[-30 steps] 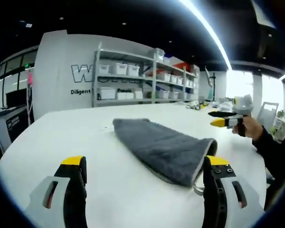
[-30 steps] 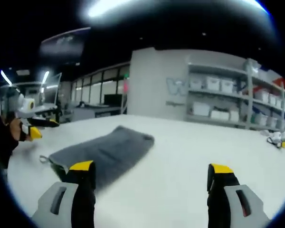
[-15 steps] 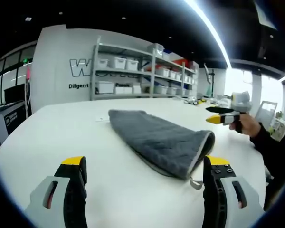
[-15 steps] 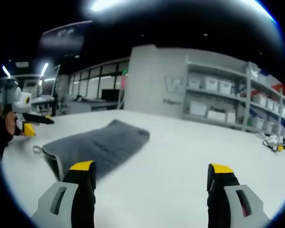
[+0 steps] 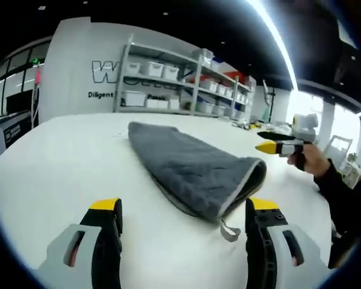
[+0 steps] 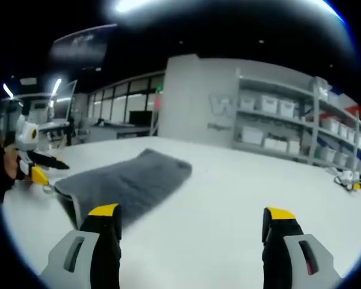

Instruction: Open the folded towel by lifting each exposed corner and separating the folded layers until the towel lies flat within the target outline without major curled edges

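In the left gripper view, one grey towel (image 5: 189,165), still folded, lies on the white tabletop (image 5: 42,156), its long axis running away from the camera toward the far shelves (image 5: 180,84). Its near end, with a small hanging loop (image 5: 228,230), sits just ahead of the left gripper (image 5: 183,212) and toward its right-hand jaw; the jaws are spread and hold nothing. Off to the right, the right gripper (image 5: 271,141) hangs in a hand (image 5: 310,161) above the tabletop, well apart from the towel.

In the right gripper view, the same towel (image 6: 123,183) lies ahead and to the left of the right gripper (image 6: 189,214), whose jaws are spread and empty. The left gripper (image 6: 42,168) enters at the left edge, beside the towel's near end. By these views the left gripper is nearer the loop corner, the likely first lift.
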Tool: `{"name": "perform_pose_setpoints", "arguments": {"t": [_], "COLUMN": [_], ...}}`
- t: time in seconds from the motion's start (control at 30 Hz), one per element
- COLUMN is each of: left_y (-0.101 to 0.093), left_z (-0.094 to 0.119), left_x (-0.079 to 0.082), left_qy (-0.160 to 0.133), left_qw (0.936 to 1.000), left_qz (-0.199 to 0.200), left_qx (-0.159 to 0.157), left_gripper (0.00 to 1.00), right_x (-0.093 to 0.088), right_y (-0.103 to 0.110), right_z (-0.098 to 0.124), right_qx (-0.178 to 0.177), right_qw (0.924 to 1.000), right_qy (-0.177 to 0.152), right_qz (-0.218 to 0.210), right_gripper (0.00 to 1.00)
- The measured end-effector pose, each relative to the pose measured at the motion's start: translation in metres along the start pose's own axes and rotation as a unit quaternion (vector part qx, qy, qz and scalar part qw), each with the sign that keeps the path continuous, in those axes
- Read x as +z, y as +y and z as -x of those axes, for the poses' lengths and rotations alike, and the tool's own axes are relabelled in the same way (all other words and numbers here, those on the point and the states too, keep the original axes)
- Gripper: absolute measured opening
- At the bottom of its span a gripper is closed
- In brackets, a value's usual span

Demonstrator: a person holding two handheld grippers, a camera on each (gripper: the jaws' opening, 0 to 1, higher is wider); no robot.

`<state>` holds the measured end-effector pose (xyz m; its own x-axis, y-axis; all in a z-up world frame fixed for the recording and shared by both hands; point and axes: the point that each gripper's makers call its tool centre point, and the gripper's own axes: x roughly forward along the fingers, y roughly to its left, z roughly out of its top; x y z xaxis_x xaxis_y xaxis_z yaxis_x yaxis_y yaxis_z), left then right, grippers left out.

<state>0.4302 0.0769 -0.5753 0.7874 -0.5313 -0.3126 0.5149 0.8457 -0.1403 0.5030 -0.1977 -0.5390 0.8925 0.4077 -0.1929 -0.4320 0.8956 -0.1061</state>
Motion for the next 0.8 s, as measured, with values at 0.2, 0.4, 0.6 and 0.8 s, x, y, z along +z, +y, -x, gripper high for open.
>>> {"name": "perform_pose_setpoints", "arguments": {"t": [0.2, 0.4, 0.6, 0.8], "left_y": [-0.012, -0.013, -0.019, -0.027], "left_z": [-0.002, -0.001, -0.003, -0.003], "left_x": [-0.004, -0.007, -0.009, -0.011], "left_qy": [0.020, 0.028, 0.034, 0.043], "left_qw": [0.9994, 0.9991, 0.9986, 0.9979], "left_qz": [-0.023, -0.027, -0.033, -0.034], "left_qx": [-0.015, -0.017, -0.025, -0.035], "left_gripper": [0.59, 0.47, 0.41, 0.37], "right_x": [0.017, 0.074, 0.108, 0.114], "right_y": [0.010, 0.005, 0.001, 0.009], "right_z": [-0.002, 0.005, -0.002, -0.012], "right_qx": [0.033, 0.041, 0.053, 0.079], "right_qw": [0.9994, 0.9982, 0.9962, 0.9905], "right_qy": [-0.006, -0.019, -0.021, 0.009], "right_qz": [-0.011, 0.039, 0.066, 0.112], "right_gripper": [0.99, 0.98, 0.95, 0.95]}}
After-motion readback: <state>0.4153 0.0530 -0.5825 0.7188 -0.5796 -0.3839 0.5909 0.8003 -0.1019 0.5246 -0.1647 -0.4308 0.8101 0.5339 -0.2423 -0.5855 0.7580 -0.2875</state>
